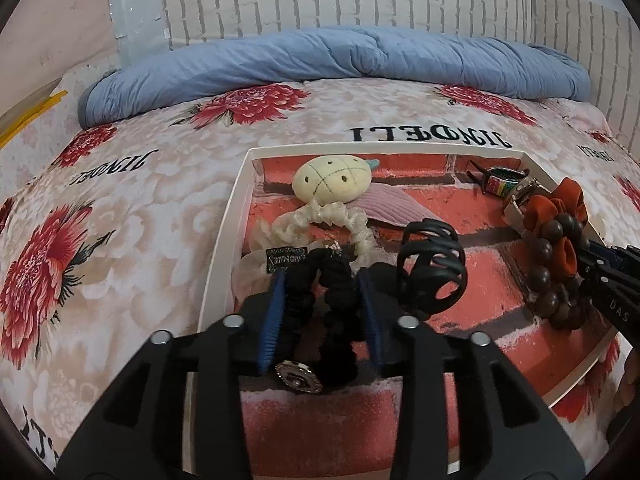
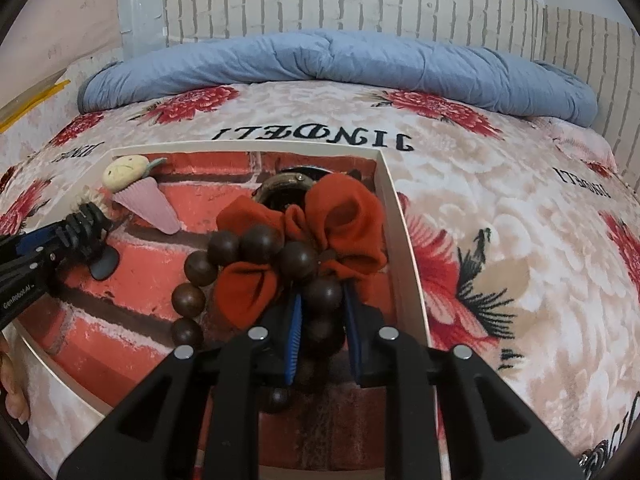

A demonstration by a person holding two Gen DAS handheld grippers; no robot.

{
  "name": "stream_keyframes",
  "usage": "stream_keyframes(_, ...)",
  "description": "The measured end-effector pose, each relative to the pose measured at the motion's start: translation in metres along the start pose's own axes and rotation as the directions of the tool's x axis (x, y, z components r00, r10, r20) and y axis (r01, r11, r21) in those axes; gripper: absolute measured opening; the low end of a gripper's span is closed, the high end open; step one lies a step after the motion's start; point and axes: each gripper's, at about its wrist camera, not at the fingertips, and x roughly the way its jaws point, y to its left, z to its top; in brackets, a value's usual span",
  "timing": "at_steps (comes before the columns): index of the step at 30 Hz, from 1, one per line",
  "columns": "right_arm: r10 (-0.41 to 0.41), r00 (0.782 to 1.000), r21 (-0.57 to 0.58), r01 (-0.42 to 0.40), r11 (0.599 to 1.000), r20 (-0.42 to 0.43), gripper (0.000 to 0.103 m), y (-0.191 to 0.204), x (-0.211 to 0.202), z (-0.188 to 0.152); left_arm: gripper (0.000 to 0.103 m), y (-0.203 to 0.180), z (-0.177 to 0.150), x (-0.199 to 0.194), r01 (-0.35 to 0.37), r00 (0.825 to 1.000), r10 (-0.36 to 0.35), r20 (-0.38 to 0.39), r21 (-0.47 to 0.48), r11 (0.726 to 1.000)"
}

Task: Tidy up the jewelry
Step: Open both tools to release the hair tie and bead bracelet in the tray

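A white-walled tray (image 1: 236,200) with a red brick print on its floor lies on the bed. My left gripper (image 1: 324,280) stands around a black scrunchie (image 1: 338,300); its blue pads sit either side with small gaps, so I cannot tell whether it grips. A black claw clip (image 1: 434,270) lies just right of it. My right gripper (image 2: 322,300) is shut on the brown bead bracelet (image 2: 256,246), beside the red bow (image 2: 340,216). The right gripper also shows in the left wrist view (image 1: 600,268).
The tray also holds a cream scrunchie (image 1: 320,220), a plush pineapple clip (image 1: 332,182), a pink clip (image 2: 152,204), a striped clip (image 1: 502,182) and a round metal piece (image 1: 298,376). A blue duvet (image 1: 320,60) lies at the bed's far side against the wall.
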Motion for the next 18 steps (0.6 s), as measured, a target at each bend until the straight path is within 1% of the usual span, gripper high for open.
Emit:
stream_keyframes(1,0.004,1.0,0.003,-0.004,1.0,-0.001,0.021,-0.001,-0.001,0.0,0.043,0.0,0.0,-0.001,0.0,1.0,0.0,0.0,0.0,1.0)
stream_keyframes(2,0.011,1.0,0.005,-0.01,1.0,-0.003,0.024,-0.001,-0.003,0.0,0.049,0.0,0.0,-0.001,-0.002,1.0,0.002,-0.001,-0.001,1.0)
stream_keyframes(3,0.02,1.0,0.007,-0.02,1.0,-0.001,0.036,-0.002,-0.006,0.0,0.052,0.0,-0.001,-0.002,-0.004,1.0,0.004,-0.001,-0.001,1.0)
stream_keyframes(4,0.024,1.0,0.007,-0.024,1.0,0.002,0.045,-0.002,-0.008,-0.001,0.062,0.0,-0.002,-0.005,-0.009,1.0,0.009,0.003,-0.003,1.0)
stream_keyframes(5,0.025,1.0,0.006,-0.025,1.0,0.01,0.058,-0.002,-0.013,-0.002,0.072,0.0,-0.003,-0.009,-0.013,1.0,0.013,0.009,-0.005,1.0)
stream_keyframes(7,0.024,1.0,-0.004,-0.024,1.0,0.02,0.06,-0.002,-0.024,-0.003,0.079,0.0,-0.005,-0.019,-0.019,1.0,0.019,0.017,-0.012,1.0)
stream_keyframes(8,0.034,0.999,-0.005,-0.033,0.999,0.017,0.06,-0.002,-0.029,-0.004,0.08,0.0,-0.006,-0.022,-0.017,1.0,0.018,0.013,-0.013,1.0)
stream_keyframes(9,0.039,0.999,-0.003,-0.039,0.999,0.016,0.063,-0.002,-0.032,-0.004,0.081,-0.001,-0.008,-0.026,-0.015,1.0,0.015,0.006,-0.013,1.0)
stream_keyframes(10,0.045,0.999,0.001,-0.045,0.999,0.015,0.066,-0.002,-0.036,-0.005,0.084,-0.002,-0.009,-0.028,-0.013,1.0,0.013,0.0,-0.016,1.0)
stream_keyframes(11,0.052,0.998,0.008,-0.052,0.999,0.016,0.072,-0.003,-0.041,-0.006,0.09,-0.002,-0.01,-0.031,-0.013,1.0,0.013,-0.005,-0.02,1.0)
stream_keyframes(12,0.057,0.998,0.012,-0.057,0.998,0.021,0.076,-0.004,-0.045,-0.006,0.092,-0.002,-0.011,-0.035,-0.014,1.0,0.014,-0.006,-0.026,1.0)
stream_keyframes(13,0.062,0.998,0.016,-0.062,0.998,0.03,0.077,-0.005,-0.052,-0.008,0.095,-0.003,-0.012,-0.04,-0.016,1.0,0.016,-0.002,-0.03,0.999)
stream_keyframes(15,0.061,0.997,0.016,-0.062,0.998,0.039,0.084,-0.008,-0.063,-0.01,0.097,-0.003,-0.014,-0.051,-0.012,1.0,0.012,0.006,-0.036,0.999)
stream_keyframes(18,0.035,0.998,0.001,-0.035,0.999,0.058,0.085,-0.015,-0.084,-0.017,0.098,-0.004,-0.019,-0.067,0.001,1.0,-0.001,0.006,-0.056,0.998)
